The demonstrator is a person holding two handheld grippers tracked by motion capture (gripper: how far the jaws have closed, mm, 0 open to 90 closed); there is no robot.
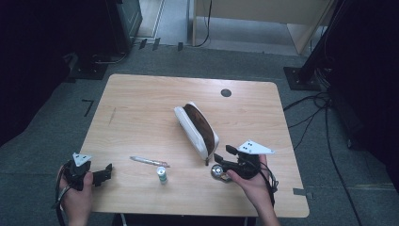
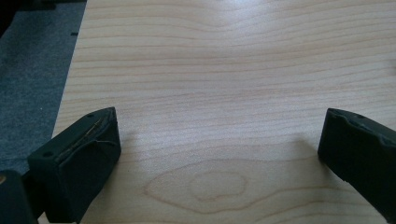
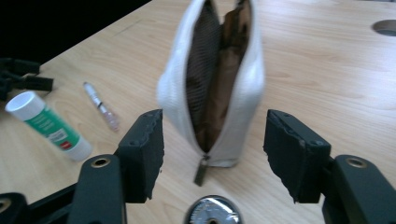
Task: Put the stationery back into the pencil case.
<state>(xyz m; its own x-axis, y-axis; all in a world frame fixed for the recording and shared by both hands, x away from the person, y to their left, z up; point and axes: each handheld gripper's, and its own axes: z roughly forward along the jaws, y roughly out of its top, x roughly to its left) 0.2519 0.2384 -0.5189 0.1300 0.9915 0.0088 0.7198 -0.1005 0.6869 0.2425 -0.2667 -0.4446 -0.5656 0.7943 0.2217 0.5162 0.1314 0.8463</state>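
The table [image 1: 141,103] is pale wood with a wavy grain – one darker, ring-shaped knot shows between the left gripper's black jaws. A dark grey round cap [image 1: 226,92] sits in its far side. The pouch [image 3: 210,79] is white outside, brown inside, with a dull metal zip pull [image 3: 201,171]. The glue stick [image 3: 46,125] has a white cap and a green label with a spot of red. The pen [image 3: 101,106] is clear with silvery parts. The right gripper [image 3: 214,154] is black too – its top plate [image 1: 254,147] light grey with small dark dots. The floor [image 1: 56,113] is grey carpet.

No legible text; glue stick [image 3: 46,125] label blurred
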